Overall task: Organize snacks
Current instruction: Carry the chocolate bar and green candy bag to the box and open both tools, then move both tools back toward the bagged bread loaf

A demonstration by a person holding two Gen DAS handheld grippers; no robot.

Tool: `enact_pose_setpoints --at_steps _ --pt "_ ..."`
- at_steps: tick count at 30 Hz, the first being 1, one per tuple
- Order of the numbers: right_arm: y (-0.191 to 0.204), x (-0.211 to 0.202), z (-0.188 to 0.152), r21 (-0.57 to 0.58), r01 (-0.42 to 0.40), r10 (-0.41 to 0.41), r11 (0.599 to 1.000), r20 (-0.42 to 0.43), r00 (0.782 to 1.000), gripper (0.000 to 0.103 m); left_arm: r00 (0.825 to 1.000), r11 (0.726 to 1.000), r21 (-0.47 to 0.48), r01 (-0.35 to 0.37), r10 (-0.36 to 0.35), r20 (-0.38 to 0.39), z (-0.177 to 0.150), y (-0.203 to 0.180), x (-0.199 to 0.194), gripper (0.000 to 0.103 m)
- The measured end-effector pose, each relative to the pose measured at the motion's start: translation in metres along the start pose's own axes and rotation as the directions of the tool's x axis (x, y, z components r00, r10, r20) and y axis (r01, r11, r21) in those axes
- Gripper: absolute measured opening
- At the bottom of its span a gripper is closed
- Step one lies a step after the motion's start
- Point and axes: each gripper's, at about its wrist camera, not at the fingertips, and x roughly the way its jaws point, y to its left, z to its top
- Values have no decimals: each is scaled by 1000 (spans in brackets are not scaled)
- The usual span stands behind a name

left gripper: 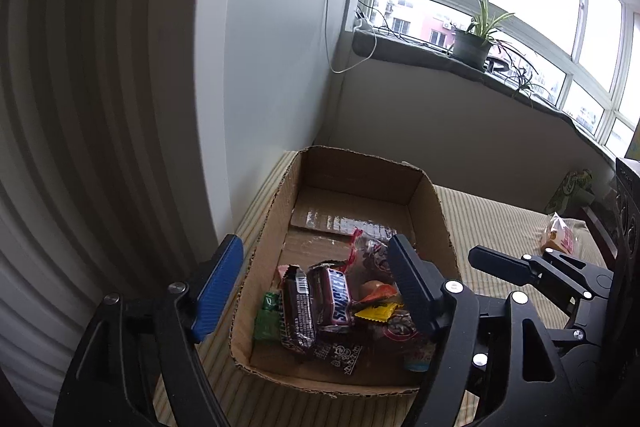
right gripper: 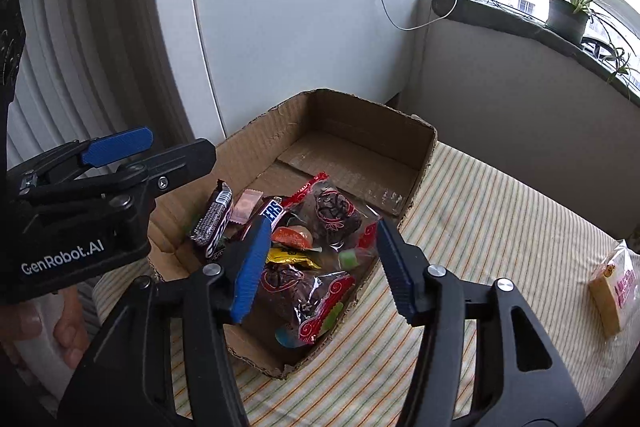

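Left wrist view: the left gripper hangs with jaws apart and empty over the torn brown cardboard box at lower centre, where the wrapped snacks are piled. Right wrist view: the right gripper is likewise spread and empty above that pile, while one pale packaged snack lies on the striped cloth at right edge. Drop-off step looks finished; fetching that stray next seems likely.

Snickers bar: "SNICKERS" | left hand-held gripper: "GenRobot.AI"
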Motion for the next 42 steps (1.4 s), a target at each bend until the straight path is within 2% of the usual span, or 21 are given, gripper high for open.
enact_pose_setpoints --at_steps 6,8,10,16,20,26,32,38,42 --pt "2 -12 4 -20 17 -17 1000 24 1000 57 1000 1000 -14 -17 17 8 2 5 -6 75" --pt "3 -18 3 -14 18 -18 1000 38 999 61 1000 1000 -17 -24 24 13 1 6 -10 75" --pt "2 -22 2 -8 17 -17 1000 51 999 71 999 999 -17 -29 29 19 -1 7 -16 75" --pt "-12 -32 -2 11 24 -25 1000 75 997 71 998 999 -5 -49 49 33 3 -1 -19 79" --pt "-38 -41 -11 55 32 -36 998 83 996 71 998 998 24 -52 51 30 5 -20 -17 79" --pt "-106 -68 -40 152 97 -111 984 83 990 71 1000 997 78 -14 13 14 6 -71 -7 79" --pt "-195 -105 -80 275 214 -239 937 63 969 71 995 986 136 100 -95 -41 4 -147 13 79" --pt "-274 -140 -125 398 313 -343 862 5 939 71 971 947 223 232 -212 -114 -2 -232 32 79" --pt "-300 -151 -138 426 341 -374 838 -6 927 72 958 918 280 281 -251 -140 -5 -274 40 79"
